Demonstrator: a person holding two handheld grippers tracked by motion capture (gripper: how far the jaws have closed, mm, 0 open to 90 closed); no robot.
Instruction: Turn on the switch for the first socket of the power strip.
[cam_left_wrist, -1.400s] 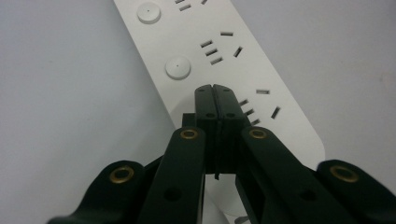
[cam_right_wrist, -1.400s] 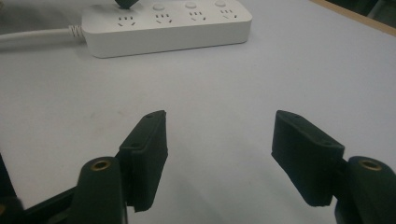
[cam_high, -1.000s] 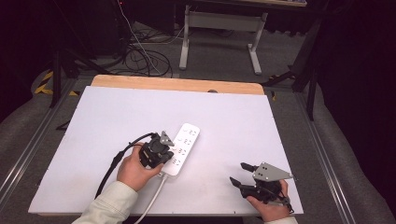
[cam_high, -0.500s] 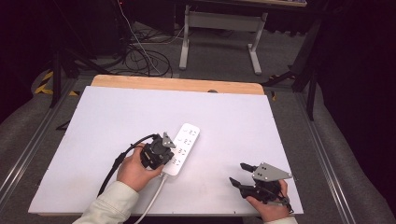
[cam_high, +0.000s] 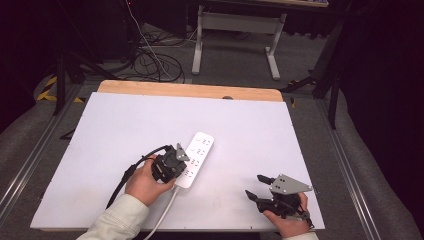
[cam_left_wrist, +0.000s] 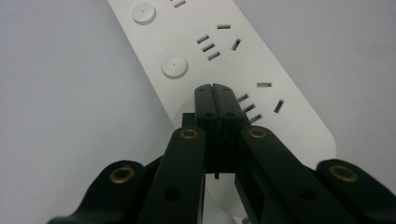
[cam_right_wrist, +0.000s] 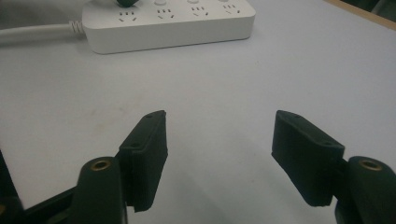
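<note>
Closed, empty left gripper (cam_left_wrist: 215, 88) pressed toward power strip (cam_left_wrist: 233, 60) switch; right gripper (cam_right_wrist: 219, 140) idled open, empty; next, firm downward push.

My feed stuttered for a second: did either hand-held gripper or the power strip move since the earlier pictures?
No visible change. The left hand-held gripper is still shut, tips over the near end of the white power strip. The right hand-held gripper still stands open and empty above the table, apart from the strip.

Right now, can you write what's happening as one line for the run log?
left tongs: shut, tips over power strip | right tongs: open, empty, apart from strip | strip: flat on white table
</note>
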